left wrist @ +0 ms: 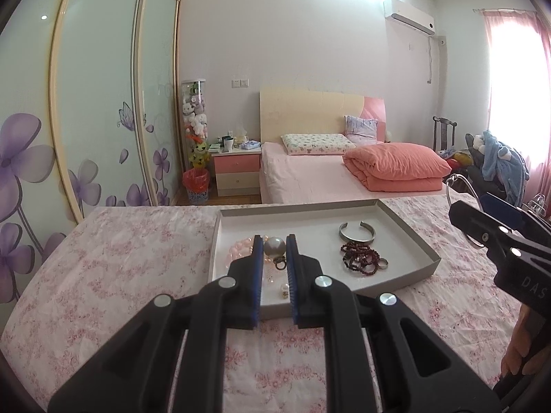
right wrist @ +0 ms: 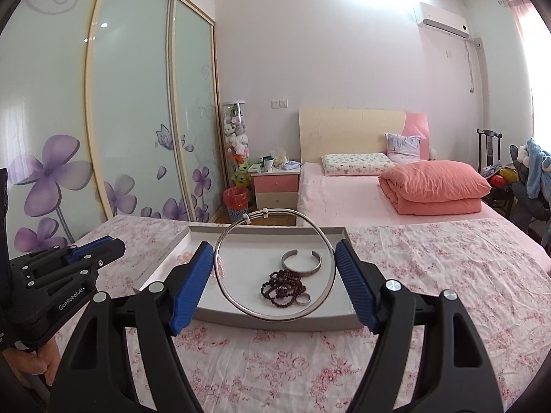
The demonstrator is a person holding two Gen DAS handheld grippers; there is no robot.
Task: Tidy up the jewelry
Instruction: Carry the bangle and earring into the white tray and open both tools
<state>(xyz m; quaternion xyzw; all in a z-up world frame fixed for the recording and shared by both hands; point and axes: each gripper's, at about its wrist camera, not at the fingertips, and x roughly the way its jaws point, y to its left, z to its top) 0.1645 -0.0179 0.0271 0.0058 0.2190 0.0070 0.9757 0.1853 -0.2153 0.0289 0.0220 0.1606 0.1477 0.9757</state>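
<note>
A shallow grey tray (left wrist: 413, 237) (right wrist: 275, 323) lies on the pink floral cloth. It holds a silver cuff (left wrist: 357, 234) (right wrist: 302, 262), a dark red bead bracelet (left wrist: 361, 258) (right wrist: 282, 287), a small silver ring (left wrist: 383, 263) (right wrist: 303, 298) and pink beads (left wrist: 241, 249). Over the tray's near left part, my left gripper (left wrist: 274, 239) is shut on a large pearl piece (left wrist: 274, 247) with a dark loop hanging under it. My right gripper (right wrist: 273, 245) is shut on a big thin silver bangle (right wrist: 275, 316), held upright above the tray's near edge.
Small pearl studs (left wrist: 284, 287) lie in the tray near its front rim. Beyond the table stand a pink bed (right wrist: 344, 203), a nightstand (right wrist: 275, 186), a red bin (right wrist: 236, 201) and sliding wardrobe doors (right wrist: 137, 120). A chair piled with clothes (left wrist: 496, 161) is at the right.
</note>
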